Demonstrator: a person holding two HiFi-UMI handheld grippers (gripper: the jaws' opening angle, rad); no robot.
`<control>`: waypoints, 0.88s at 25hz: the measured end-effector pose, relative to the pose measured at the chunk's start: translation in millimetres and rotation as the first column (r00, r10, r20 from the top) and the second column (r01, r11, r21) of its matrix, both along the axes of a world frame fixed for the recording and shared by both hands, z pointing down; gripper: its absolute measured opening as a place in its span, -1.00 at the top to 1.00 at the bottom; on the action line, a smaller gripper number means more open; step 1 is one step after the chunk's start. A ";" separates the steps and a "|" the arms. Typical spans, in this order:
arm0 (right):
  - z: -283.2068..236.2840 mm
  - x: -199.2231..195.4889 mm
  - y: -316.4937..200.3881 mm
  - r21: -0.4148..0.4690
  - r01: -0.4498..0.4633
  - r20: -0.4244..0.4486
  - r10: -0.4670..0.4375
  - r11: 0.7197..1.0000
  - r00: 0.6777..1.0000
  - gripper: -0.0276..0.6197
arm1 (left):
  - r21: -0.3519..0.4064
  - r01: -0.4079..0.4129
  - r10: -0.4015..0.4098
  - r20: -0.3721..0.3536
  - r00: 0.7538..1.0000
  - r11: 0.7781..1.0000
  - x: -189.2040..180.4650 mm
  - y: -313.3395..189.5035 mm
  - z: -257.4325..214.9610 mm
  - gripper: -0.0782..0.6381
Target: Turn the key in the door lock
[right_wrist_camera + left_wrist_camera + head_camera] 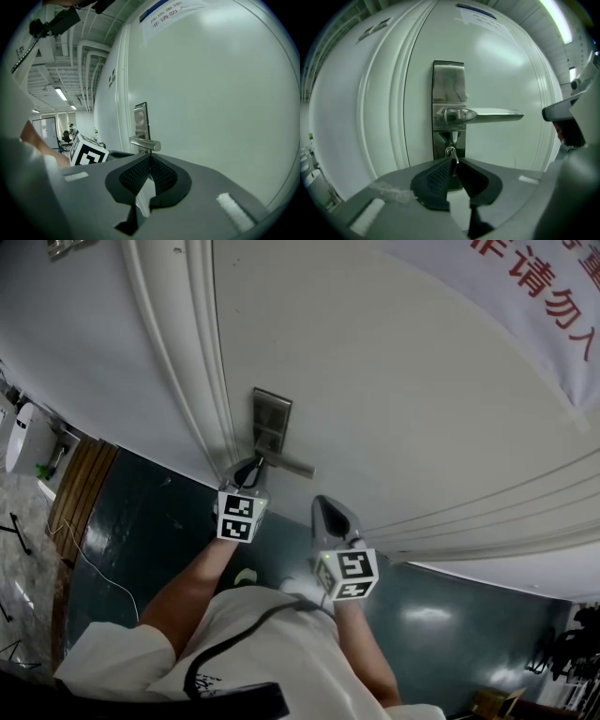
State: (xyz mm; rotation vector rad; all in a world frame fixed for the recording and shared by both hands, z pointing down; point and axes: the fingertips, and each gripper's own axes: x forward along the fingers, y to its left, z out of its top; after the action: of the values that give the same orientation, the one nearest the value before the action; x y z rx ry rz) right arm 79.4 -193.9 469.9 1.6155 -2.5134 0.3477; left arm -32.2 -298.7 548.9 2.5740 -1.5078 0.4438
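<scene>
Your left gripper (452,165) pinches the key (451,153), which seems seated in the lock plate (448,84) under the handle (487,115), near the edge of the door (501,70); your right gripper (150,158) hangs closed, empty.

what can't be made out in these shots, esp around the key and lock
- Keyhole and blade of the key: left gripper view, hidden behind the pads of the left gripper; only the key's head shows.
- Key in the head view: covered by the left gripper.
- Red sign: head view, cut off by the top and right edges.
- Door notice: left gripper view, print too small.
</scene>
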 end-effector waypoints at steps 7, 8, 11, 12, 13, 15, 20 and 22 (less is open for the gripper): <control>-0.4 1.6 0.5 0.010 -0.004 -0.004 0.004 1.000 1.000 0.89 | -0.082 0.024 -0.038 -0.165 0.986 0.996 -1.9 -0.7 -2.1 0.69; -0.3 2.1 0.6 0.010 -0.005 -0.004 0.005 1.000 1.000 0.89 | -0.082 0.024 -0.037 -0.167 0.985 0.996 -2.0 -0.9 -1.9 0.69; 0.4 3.7 1.3 0.009 -0.009 -0.003 0.009 1.000 1.000 0.89 | -0.084 0.018 -0.032 -0.171 0.985 0.996 -1.7 -1.4 -1.6 0.69; 0.6 3.8 1.6 0.007 -0.010 -0.001 0.010 1.000 1.000 0.89 | -0.089 0.019 -0.035 -0.180 0.983 0.996 -1.7 -1.5 -1.7 0.69; 0.6 3.7 2.0 0.005 -0.010 0.000 0.010 1.000 1.000 0.89 | -0.096 0.022 -0.040 -0.193 0.980 0.995 -1.8 -1.6 -1.6 0.69; 0.1 3.2 2.4 0.006 -0.010 0.000 0.010 1.000 1.000 0.89 | -0.114 0.024 -0.049 -0.221 0.974 0.993 -2.3 -1.4 -1.0 0.69; -0.9 4.3 2.8 0.012 -0.012 -0.005 0.012 1.000 1.000 0.89 | -0.162 0.015 -0.064 -0.296 0.953 0.987 -3.2 -1.4 0.2 0.70; -0.8 4.5 3.5 0.012 -0.012 -0.006 0.012 1.000 1.000 0.89 | -0.180 0.011 -0.071 -0.328 0.942 0.984 -3.6 -1.5 0.8 0.70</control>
State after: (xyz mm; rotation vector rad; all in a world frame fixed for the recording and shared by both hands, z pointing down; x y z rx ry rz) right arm 83.8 -190.4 469.1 1.6338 -2.5069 0.3293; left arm -35.8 -300.3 549.6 2.3314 -1.3360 0.1190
